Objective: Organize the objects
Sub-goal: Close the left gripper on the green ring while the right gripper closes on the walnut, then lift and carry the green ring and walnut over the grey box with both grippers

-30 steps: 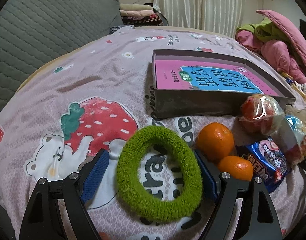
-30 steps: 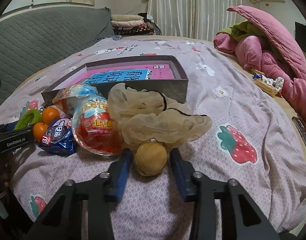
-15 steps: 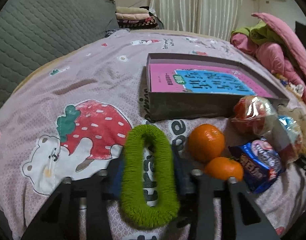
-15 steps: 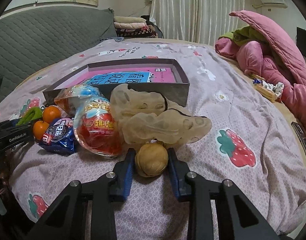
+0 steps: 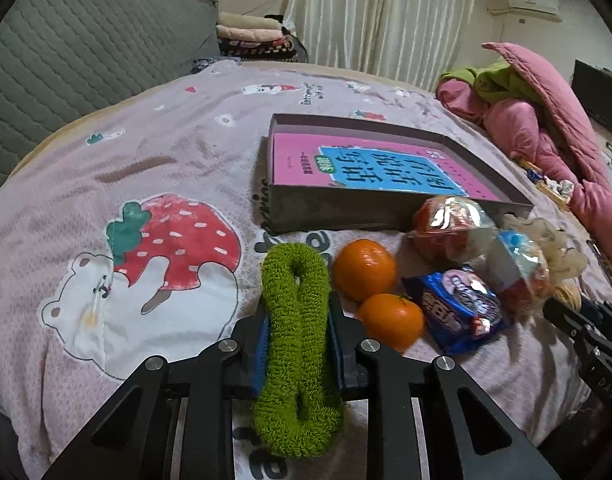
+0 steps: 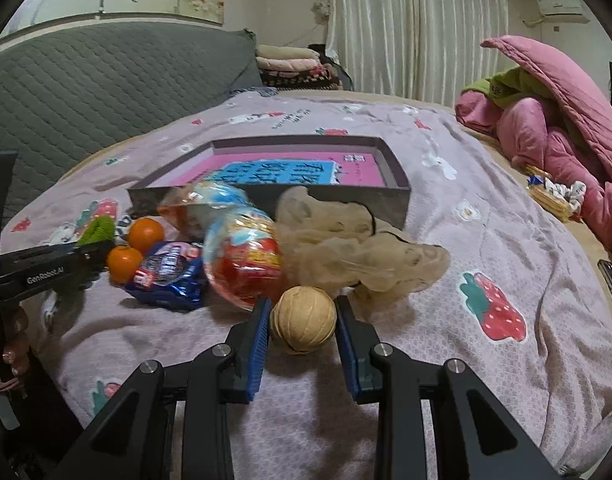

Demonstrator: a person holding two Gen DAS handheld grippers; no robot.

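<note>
A fuzzy green ring [image 5: 294, 380] is squeezed flat between the blue pads of my left gripper [image 5: 297, 314], which is shut on it just above the bedspread. Beside it lie two oranges [image 5: 363, 270] and a blue snack packet [image 5: 461, 308]. My right gripper [image 6: 304, 314] is shut on a tan ball [image 6: 304, 320] that rests in front of a beige sheer cloth [image 6: 345, 240] and a red snack bag [image 6: 246, 264]. Behind them stands a grey box [image 6: 385, 200] holding a pink book [image 5: 365, 164].
The bed carries a pink strawberry-print cover [image 5: 146, 160]. A grey quilted headboard [image 5: 66, 60] runs along the left. A pile of pink and green quilts [image 6: 565, 132] fills the right side, with wrappers [image 6: 553, 196] near it. A person's fingers [image 6: 14, 344] show at lower left.
The left jaws closed on the green ring, pressing its round loop flat, and lifted slightly. The right jaws narrowed onto the tan ball.
</note>
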